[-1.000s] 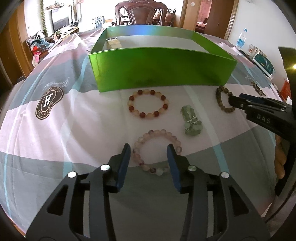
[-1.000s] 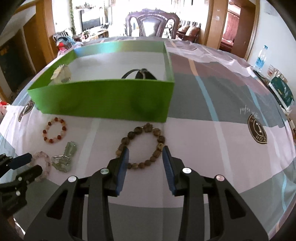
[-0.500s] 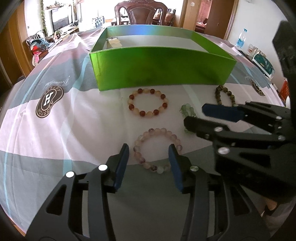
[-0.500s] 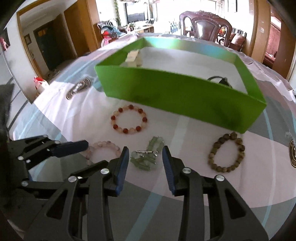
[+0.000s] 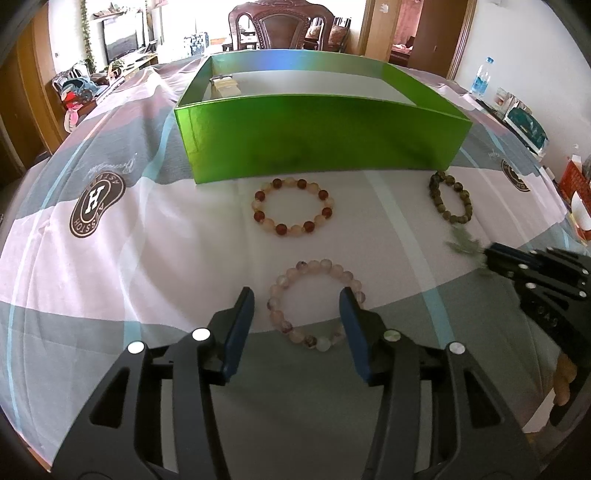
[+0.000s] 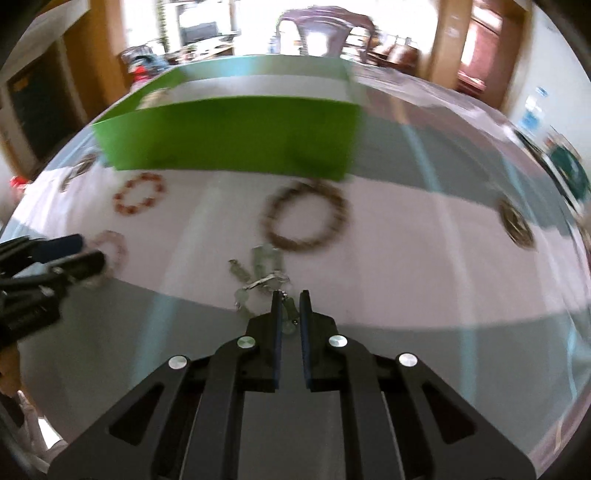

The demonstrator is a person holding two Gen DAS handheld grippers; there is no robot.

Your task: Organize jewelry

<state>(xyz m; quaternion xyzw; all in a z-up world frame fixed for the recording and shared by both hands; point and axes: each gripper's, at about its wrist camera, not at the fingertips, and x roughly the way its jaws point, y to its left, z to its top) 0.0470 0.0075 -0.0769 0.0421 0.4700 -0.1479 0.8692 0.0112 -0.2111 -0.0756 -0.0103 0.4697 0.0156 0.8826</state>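
Note:
My right gripper is shut on the pale green bracelet, which hangs from its tips just above the cloth; the bracelet also shows blurred at the right gripper's tips in the left wrist view. My left gripper is open around the near part of a pale pink bead bracelet lying on the cloth. A red-and-cream bracelet and a dark brown bracelet lie before the open green box.
The box holds a cream item at its back left corner. The tablecloth has round logos. A water bottle and clutter stand at the right edge. A chair stands behind the table.
My right gripper swung left to the green bracelet, shut on it and pulled it right. The left gripper stayed open over the pink bracelet.

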